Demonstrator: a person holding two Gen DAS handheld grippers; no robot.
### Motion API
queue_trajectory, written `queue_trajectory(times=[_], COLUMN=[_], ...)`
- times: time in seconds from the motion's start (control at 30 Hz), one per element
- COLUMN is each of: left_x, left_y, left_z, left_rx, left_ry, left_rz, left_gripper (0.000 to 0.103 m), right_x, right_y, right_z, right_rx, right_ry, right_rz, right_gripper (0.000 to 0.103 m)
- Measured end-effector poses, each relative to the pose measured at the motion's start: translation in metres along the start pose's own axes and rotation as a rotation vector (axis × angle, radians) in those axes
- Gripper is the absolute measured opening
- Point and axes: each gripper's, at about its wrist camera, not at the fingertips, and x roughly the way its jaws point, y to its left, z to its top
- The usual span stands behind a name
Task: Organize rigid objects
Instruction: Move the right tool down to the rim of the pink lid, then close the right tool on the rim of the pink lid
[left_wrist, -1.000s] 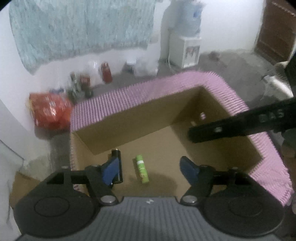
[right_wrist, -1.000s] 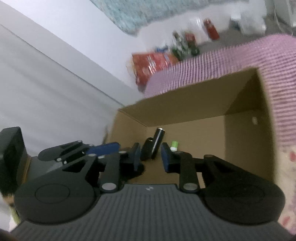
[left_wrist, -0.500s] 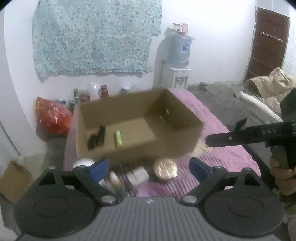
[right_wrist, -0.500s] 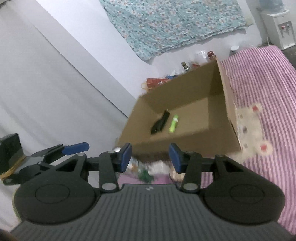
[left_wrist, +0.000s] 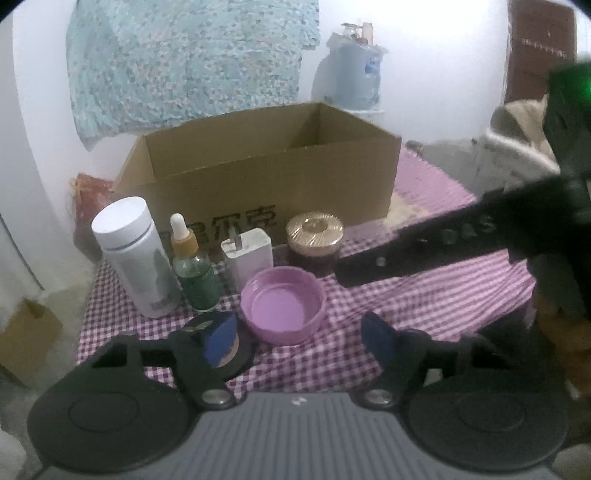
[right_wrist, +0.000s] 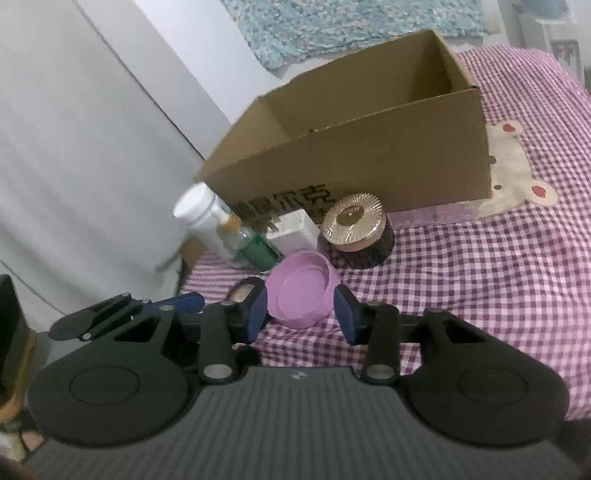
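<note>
Both tongs hang low over the near edge of a bed w/ purple-check cover (right_wrist: 480, 266), pointing toward an open cardboard box (left_wrist: 266, 173) standing further back on it.

Left tongs (left_wrist: 295, 338): jaws apart, just been closing in a bit, nothing gripped. Blue left pad sits over a black round compact (left_wrist: 231, 350); can't tell if it touches. Right pad is over bare cover.

Right tongs (right_wrist: 300, 314): jaws part open, narrower gap, also just been closing. Near rim of the pink lid (right_wrist: 301, 288) lies between the pads, open side up; left pad looks v. close to the rim, contact unclear, right pad stands clear of it. No grip seen.

Row in front of the box, left to right in left view: white bottle (left_wrist: 133, 254), green dropper bottle (left_wrist: 194, 269), white charger plug (left_wrist: 247, 254), dark jar w/ gold lid (left_wrist: 314, 240). All upright, near each other, just behind the pink lid. Box interior isn't visible from this angle.
</note>
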Motion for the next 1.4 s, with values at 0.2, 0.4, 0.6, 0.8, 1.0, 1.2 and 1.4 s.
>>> queue_trajectory(times=[0.2, 0.4, 0.6, 0.8, 1.0, 1.2, 1.4], left_x=[0.021, 0.039, 0.043, 0.038, 0.031, 0.05, 0.069], left_y=[0.005, 0.007, 0.006, -0.005, -0.018, -0.023, -0.022], left_z=[-0.005, -0.012, -0.017, -0.02, -0.023, -0.008, 0.001], left_rx=[0.005, -0.009, -0.02, -0.001, 0.082, 0.096, 0.083], left_ry=[0.033, 0.07, 0.079, 0.064, 0.022, 0.029, 0.048], left_rz=[-0.015, -0.056, -0.117, -0.194, -0.162, -0.162, -0.198], left_gripper=[0.061, 0.06, 0.06, 0.059, 0.078, 0.079, 0.076], right_x=[0.034, 0.065, 0.074, 0.06, 0.034, 0.027, 0.03], right_y=[0.005, 0.002, 0.003, -0.006, -0.025, -0.031, -0.029], right_z=[0.006, 0.009, 0.004, -0.002, -0.012, -0.019, -0.016], right_rx=[-0.052, -0.057, -0.089, -0.081, -0.028, -0.001, -0.012], right_ry=[0.017, 0.077, 0.096, 0.094, 0.084, 0.06, 0.051], right_rz=[-0.077, -0.127, -0.163, -0.21, -0.258, -0.252, -0.249], right_gripper=[0.03, 0.021, 0.013, 0.012, 0.012, 0.012, 0.012])
